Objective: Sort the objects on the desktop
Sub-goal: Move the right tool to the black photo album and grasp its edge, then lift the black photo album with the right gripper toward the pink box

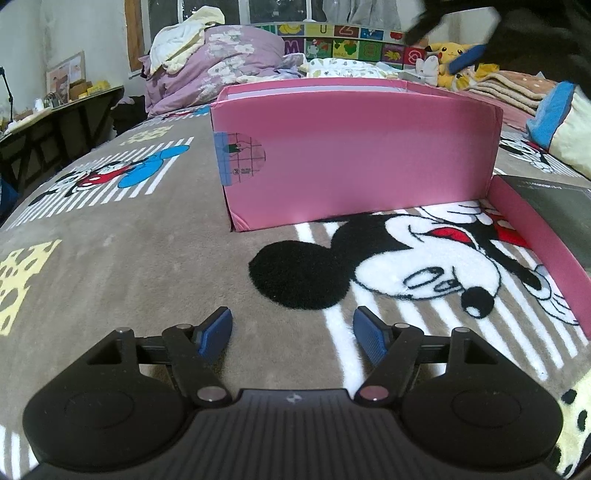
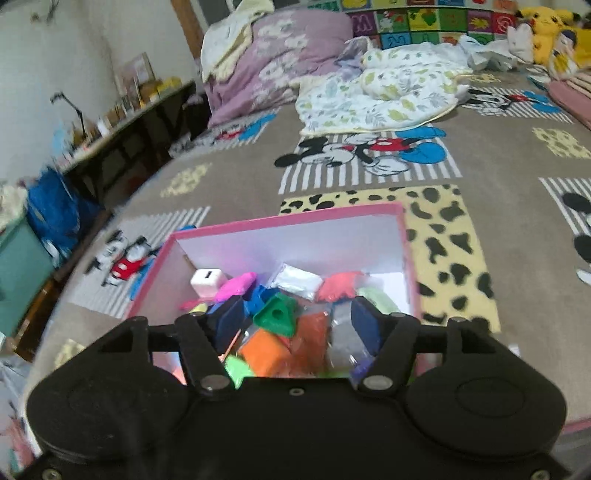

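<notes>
In the left wrist view a pink box (image 1: 354, 158) stands on the Mickey Mouse blanket ahead of my left gripper (image 1: 292, 334), which is open and empty low over the blanket. In the right wrist view my right gripper (image 2: 297, 325) is open and empty above the same pink box (image 2: 288, 221). Inside lie a green triangle piece (image 2: 276, 315), a white cube (image 2: 207, 281), a pink bag (image 2: 236, 286), a white bag (image 2: 299, 282), orange bags (image 2: 273, 350) and several other coloured pieces. The other gripper shows at the top right of the left wrist view (image 1: 454, 40).
A pink lid (image 1: 543, 251) with a dark sheet in it lies right of the box. Purple bedding (image 2: 280, 55), a leaf-print quilt (image 2: 380, 96) and a Pikachu plush (image 2: 546, 29) lie at the far end. A cluttered desk (image 2: 122, 122) stands left of the bed.
</notes>
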A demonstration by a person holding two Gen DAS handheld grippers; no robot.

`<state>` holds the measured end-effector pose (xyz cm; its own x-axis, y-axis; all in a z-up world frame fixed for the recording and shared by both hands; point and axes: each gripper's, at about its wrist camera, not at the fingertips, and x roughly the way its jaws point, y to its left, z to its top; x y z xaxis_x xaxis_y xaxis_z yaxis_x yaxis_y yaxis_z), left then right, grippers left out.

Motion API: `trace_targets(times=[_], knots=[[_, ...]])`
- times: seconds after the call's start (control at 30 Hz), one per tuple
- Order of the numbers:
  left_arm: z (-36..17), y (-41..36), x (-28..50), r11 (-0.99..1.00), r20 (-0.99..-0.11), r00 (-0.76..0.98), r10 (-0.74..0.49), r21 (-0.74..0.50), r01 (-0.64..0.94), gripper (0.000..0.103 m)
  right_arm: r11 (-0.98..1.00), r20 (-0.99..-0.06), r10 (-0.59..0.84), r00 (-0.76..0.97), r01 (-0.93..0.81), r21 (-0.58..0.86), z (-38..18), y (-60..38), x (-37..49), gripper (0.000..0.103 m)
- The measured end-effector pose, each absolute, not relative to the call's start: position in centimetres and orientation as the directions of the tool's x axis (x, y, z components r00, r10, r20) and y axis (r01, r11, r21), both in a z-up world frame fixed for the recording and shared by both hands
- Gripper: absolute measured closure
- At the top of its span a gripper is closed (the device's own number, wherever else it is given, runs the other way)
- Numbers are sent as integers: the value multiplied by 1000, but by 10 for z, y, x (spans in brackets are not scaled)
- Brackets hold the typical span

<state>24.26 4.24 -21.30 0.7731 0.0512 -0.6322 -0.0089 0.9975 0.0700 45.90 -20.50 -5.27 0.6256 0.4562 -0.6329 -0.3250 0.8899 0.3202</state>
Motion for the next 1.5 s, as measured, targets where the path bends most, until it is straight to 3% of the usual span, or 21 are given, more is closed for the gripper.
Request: trace_targets(times=[0.23, 0.47, 0.63, 0.83, 1.13, 1.5], knots=[[-212, 37, 239, 996, -621, 781, 70, 82, -25, 31, 912, -574, 405, 712, -267, 311, -42, -294, 388, 29], [-208, 29, 234, 998, -609, 792, 48, 63, -12, 31, 949, -598, 288, 748, -141, 282, -69, -384, 324, 22], [-202, 18, 226, 998, -591, 805, -55, -42, 37, 31, 963, -602, 201, 773, -44, 266, -97, -439, 287, 22], [-190, -13, 220, 959, -583, 764, -276, -223, 177, 30, 967, -594, 112, 797, 51, 250, -131, -487, 262, 21], [-193, -69, 237, 893, -586, 678, -444, -352, 281, 30, 924, -618, 164, 769, 100, 369, -180, -518, 259, 20], [-203, -127, 258, 865, -629, 594, -502, -347, 363, 31, 926, -679, 245, 692, 42, 376, -196, -494, 277, 18]])
